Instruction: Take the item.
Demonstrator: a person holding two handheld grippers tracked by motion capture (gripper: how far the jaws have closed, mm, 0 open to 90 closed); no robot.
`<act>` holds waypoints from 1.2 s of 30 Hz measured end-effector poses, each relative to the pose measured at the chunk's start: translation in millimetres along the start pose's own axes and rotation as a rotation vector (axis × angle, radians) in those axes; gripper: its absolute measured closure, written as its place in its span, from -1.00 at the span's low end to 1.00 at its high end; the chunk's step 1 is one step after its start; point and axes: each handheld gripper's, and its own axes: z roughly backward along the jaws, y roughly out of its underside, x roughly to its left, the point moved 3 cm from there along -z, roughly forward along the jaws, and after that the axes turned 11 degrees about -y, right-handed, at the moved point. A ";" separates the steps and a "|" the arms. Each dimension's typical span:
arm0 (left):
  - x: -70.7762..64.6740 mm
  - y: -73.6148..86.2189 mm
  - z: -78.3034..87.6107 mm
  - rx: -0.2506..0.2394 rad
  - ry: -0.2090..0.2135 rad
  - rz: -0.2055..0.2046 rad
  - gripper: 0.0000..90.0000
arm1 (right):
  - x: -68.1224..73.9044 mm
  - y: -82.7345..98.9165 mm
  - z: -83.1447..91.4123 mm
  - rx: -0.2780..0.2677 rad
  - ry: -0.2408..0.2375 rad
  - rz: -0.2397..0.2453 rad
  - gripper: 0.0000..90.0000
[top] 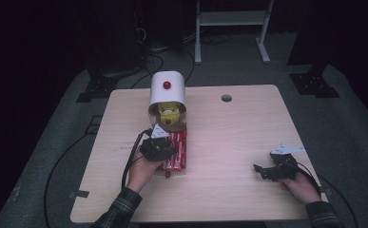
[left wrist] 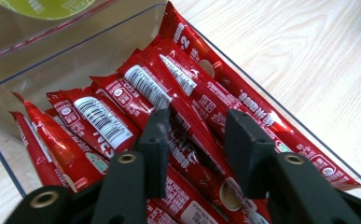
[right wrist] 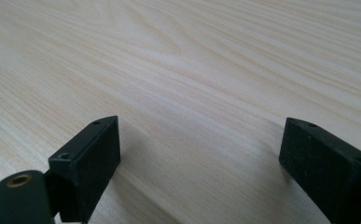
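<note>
Picking: the left gripper (left wrist: 194,140) reaches into a clear tray (left wrist: 136,23) of red stick packets (left wrist: 122,107) near the middle of the table (top: 229,137), just in front of a white dispenser (top: 167,90).
Left grip: jaws part-closed, straddling one packet (left wrist: 192,135) on top of the pile; whether the pads already press on it I cannot tell.
Doing it well: I would centre the jaws on that single stick, squeeze across its narrow width and lift straight up, so neighbours do not ride along.
Right gripper (right wrist: 199,154): jaws wide apart, holding nothing, low over bare wood near the table's right front corner.
Hard to see: packet print is partly blurred; the tray's near end is hidden by the jaws.
</note>
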 end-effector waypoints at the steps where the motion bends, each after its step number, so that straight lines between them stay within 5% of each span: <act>1: 0.0 0.0 0.0 0.000 0.000 0.000 0.42 | 0.0 0.0 0.0 0.000 0.000 0.000 -0.75; 15: 0.9 -1.2 5.1 -0.035 0.026 0.005 0.82 | 0.0 0.0 0.0 0.000 0.000 0.000 -0.75; 36: 0.8 -12.3 23.2 -0.111 0.061 0.011 0.91 | -0.1 0.0 0.0 0.000 0.000 0.001 -0.75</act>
